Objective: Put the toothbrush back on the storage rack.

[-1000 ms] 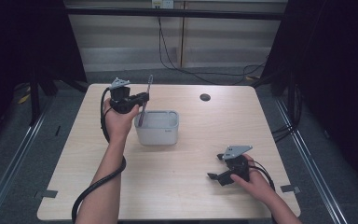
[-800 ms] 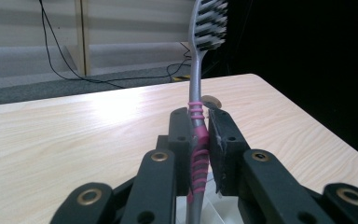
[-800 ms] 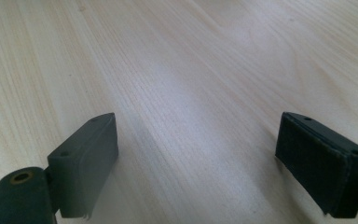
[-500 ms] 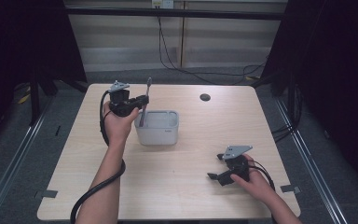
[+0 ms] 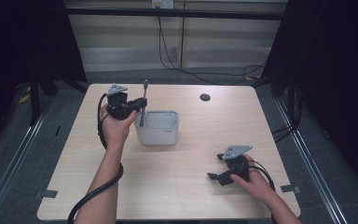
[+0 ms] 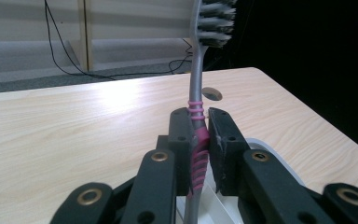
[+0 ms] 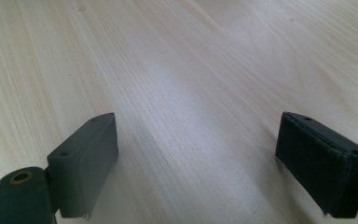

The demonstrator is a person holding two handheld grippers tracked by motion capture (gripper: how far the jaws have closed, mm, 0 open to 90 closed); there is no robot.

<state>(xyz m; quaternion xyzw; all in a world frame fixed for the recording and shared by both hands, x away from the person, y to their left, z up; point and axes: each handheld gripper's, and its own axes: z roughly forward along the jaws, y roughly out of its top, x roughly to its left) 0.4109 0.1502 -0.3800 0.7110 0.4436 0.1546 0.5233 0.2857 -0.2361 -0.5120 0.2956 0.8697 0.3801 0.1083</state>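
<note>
Holding toothbrush upright, bristles up, in clenched left claw | handle foot just over near-left rim of white tub | next move likely straight down | right claw released, idle on surface, well apart from tub.

The worktop is made of light wood with rounded corners. A white box with an open top sits on it, a little left of the middle and toward the far side. A small dark round hole is in the wood near the far edge, to the right of the box. The right gripper rests low on the wood near the front right corner. The wood around it is bare.
</note>
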